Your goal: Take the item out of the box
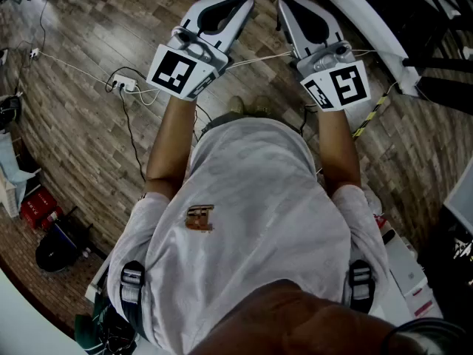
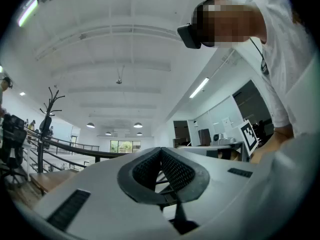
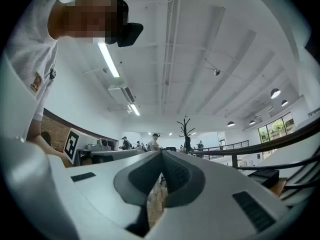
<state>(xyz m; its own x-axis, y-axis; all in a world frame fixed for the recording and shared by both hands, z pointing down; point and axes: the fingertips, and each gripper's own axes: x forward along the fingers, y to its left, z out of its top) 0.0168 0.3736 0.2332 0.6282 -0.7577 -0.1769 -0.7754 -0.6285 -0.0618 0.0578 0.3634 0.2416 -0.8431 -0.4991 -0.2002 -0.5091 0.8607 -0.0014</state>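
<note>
Wood-plank floor [image 1: 81, 124], white ceiling [image 2: 125, 44], strip lights [image 3: 108, 59]

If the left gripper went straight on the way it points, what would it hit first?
Probably nothing near: the left gripper points slightly upward into open space, and the way looks free up to the far windows, though depth is hard to judge.

No legible text anywhere. Left cube marker [image 1: 177, 70], right cube marker [image 1: 344, 86]: black-white code patterns, no letters. Shirt emblem [image 1: 199, 218]: too blurred to read.
</note>
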